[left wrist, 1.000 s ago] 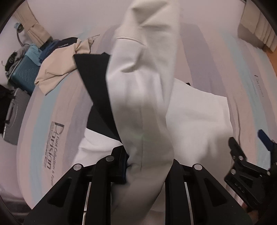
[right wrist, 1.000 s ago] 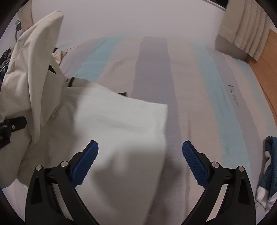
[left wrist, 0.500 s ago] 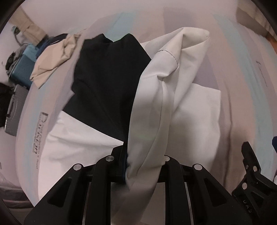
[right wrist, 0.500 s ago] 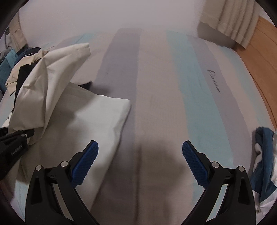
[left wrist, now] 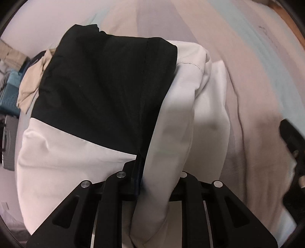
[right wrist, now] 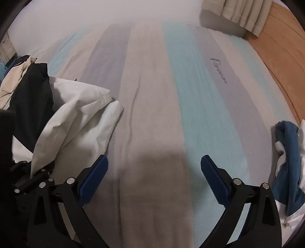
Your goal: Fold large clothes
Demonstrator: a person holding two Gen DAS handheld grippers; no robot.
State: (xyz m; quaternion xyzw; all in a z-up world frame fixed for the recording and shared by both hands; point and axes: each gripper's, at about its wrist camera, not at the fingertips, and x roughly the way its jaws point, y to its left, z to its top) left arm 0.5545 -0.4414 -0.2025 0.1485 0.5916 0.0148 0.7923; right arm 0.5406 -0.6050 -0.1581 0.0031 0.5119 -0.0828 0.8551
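Observation:
A large white and black garment (left wrist: 99,95) lies bunched on the striped bed (left wrist: 247,76). My left gripper (left wrist: 150,171) is shut on a white fold of it, which drapes over the jaws and hides the pads. The black panel lies spread on top, white cloth below and to the right. In the right wrist view the same garment (right wrist: 76,114) sits at the left edge. My right gripper (right wrist: 154,169) hovers open over bare sheet to its right, blue pads (right wrist: 95,171) wide apart and nothing between them. The left gripper's black body (right wrist: 28,183) shows at lower left there.
A beige garment (left wrist: 30,84) and a teal case (left wrist: 9,95) lie at the bed's far left. A blue and white cloth pile (right wrist: 289,162) sits at the right edge. A wooden floor (right wrist: 282,47) and curtain (right wrist: 238,13) lie beyond the bed.
My left gripper has come down with the white fold, laying the garment lower so the black panel spreads flat. My right gripper has slid right, off the garment onto bare sheet.

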